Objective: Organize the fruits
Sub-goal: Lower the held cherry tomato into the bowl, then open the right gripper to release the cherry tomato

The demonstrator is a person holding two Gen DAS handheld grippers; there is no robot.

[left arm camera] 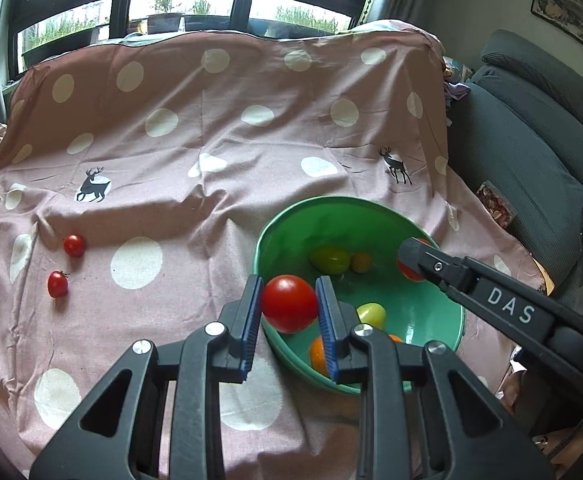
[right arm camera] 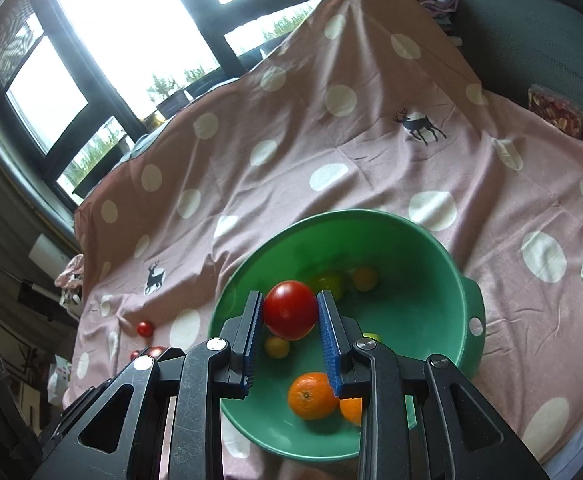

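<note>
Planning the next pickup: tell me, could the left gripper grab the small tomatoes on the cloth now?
Probably not yet: the left gripper is shut on a tomato over the bowl. The small tomatoes lie unobstructed.

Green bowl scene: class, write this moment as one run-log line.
left gripper: holds red tomato | right gripper: holds red tomato | both over green bowl

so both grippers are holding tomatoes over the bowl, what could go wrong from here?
1. The left gripper holds its tomato above the green bowl's near rim; released there, it might bounce out onto the cloth.
2. The right gripper has its tomato over the oranges; a drop may bruise fruit.
3. Both grippers crowd the bowl and could collide.
</note>
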